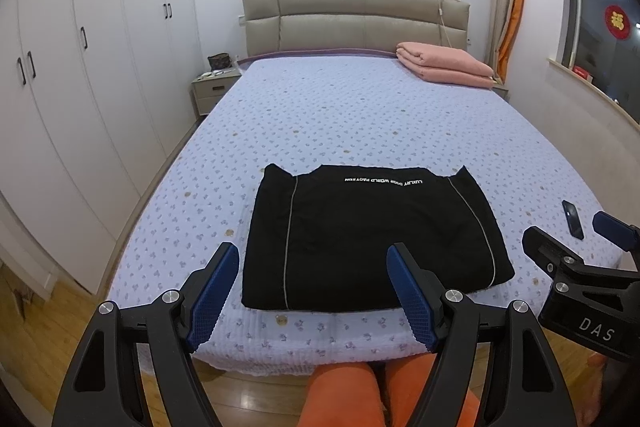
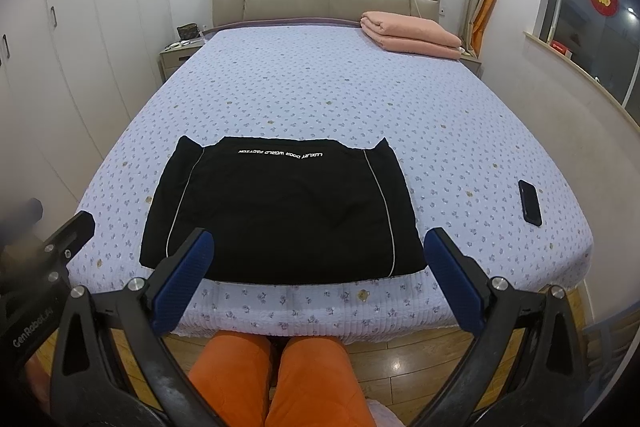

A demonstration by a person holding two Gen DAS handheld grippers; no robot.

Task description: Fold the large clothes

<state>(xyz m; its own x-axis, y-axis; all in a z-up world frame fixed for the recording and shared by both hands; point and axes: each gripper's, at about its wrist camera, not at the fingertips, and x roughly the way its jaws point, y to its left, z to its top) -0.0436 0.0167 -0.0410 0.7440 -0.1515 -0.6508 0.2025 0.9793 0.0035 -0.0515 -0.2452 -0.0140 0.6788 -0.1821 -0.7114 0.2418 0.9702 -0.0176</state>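
While our left gripper [image 1: 312,291] and right gripper [image 2: 318,277] hang wide open and empty, the folded black garment [image 2: 280,211] lies at the bed's [image 2: 320,87] near edge. Only our right view shows the whole phone [image 2: 530,202].

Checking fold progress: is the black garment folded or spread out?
Folded: the black garment lies as a compact rectangle, sleeves tucked in.

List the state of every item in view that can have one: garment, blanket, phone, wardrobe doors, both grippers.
Black garment with white piping: folded flat near the bed's foot, untouched.
Pink blanket: folded, stacked by the headboard.
Black phone: lying flat on the bedspread, screen dark.
White wardrobe doors: closed.
Left gripper: open, empty.
Right gripper: open, empty.
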